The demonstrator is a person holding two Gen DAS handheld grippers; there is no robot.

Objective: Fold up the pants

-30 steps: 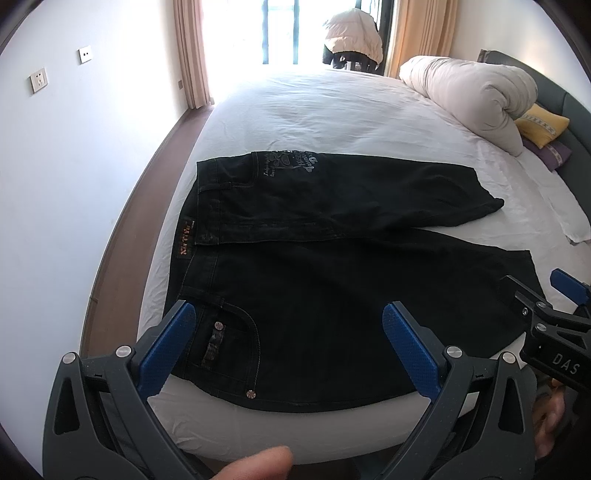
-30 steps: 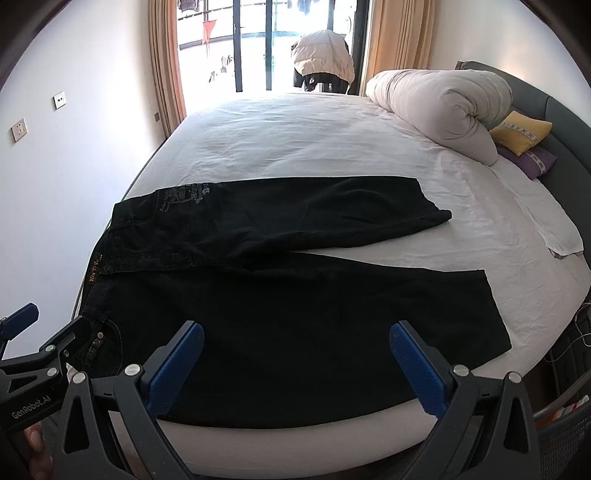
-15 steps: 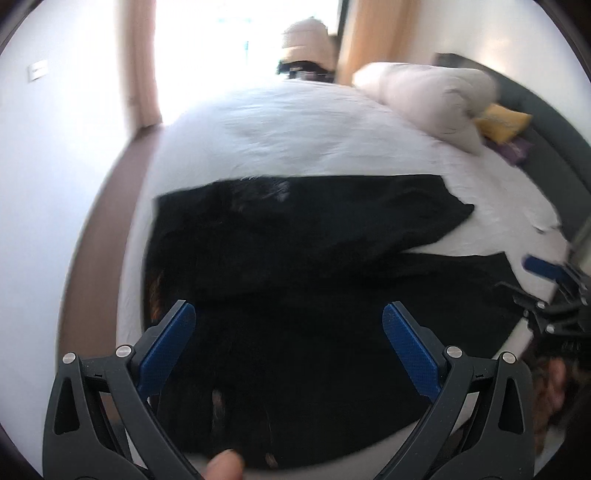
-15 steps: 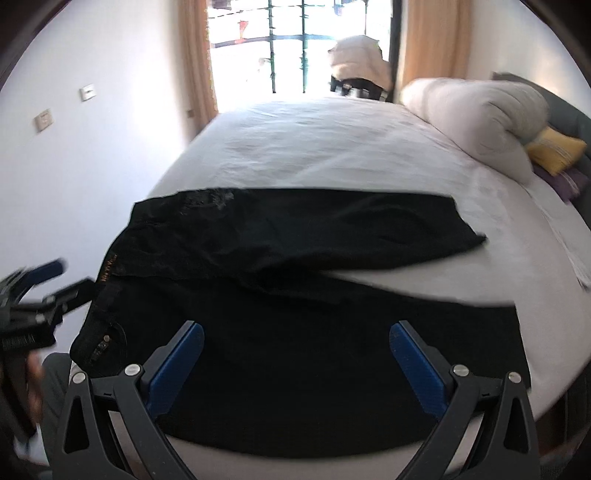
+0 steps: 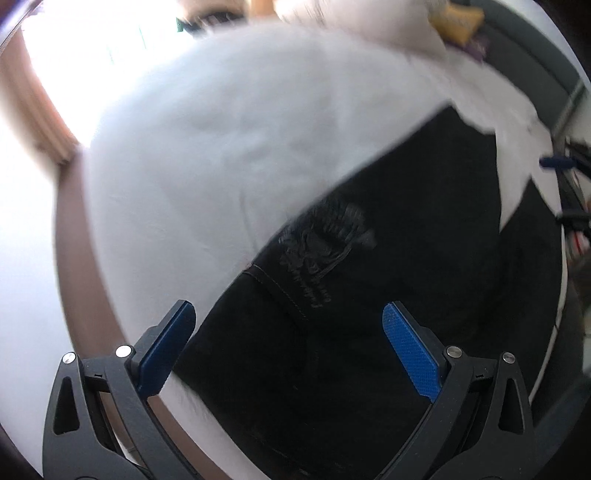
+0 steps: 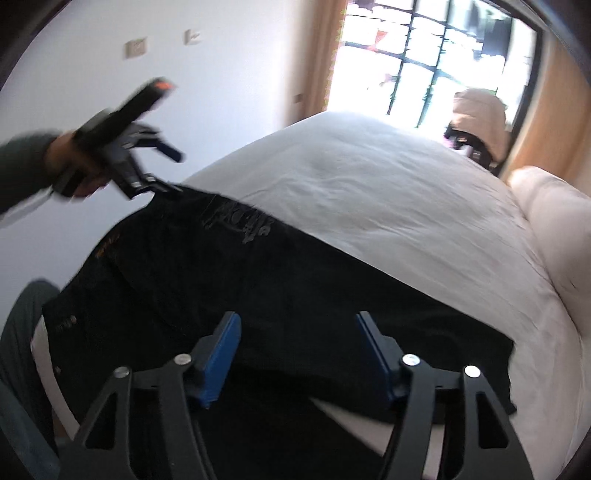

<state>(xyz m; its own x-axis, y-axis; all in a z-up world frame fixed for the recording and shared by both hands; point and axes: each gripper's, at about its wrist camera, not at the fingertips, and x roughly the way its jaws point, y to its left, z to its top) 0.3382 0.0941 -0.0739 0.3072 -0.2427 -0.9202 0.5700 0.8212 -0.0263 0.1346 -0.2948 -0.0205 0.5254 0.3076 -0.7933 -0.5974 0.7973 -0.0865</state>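
Black jeans (image 5: 388, 280) lie spread flat on the white bed (image 5: 229, 140), waistband towards the left edge, both legs running right. My left gripper (image 5: 288, 325) is open and hovers over the far waist corner near the grey print (image 5: 325, 240). In the right wrist view the jeans (image 6: 258, 280) fill the middle, and the left gripper (image 6: 166, 170) shows at the far waist corner. My right gripper (image 6: 295, 332) is open, narrower than before, low over the far leg. Both views are blurred by motion.
A rolled white duvet (image 6: 554, 221) lies at the head of the bed on the right. A yellow pillow (image 5: 458, 22) sits by the dark headboard. The window (image 6: 424, 55) and curtains stand beyond the bed. Brown floor (image 5: 85, 295) runs along the left edge.
Both grippers have moved forward and down over the jeans. The left one swung to the far waist corner. The right one has narrowed its opening and sits close over the far leg.
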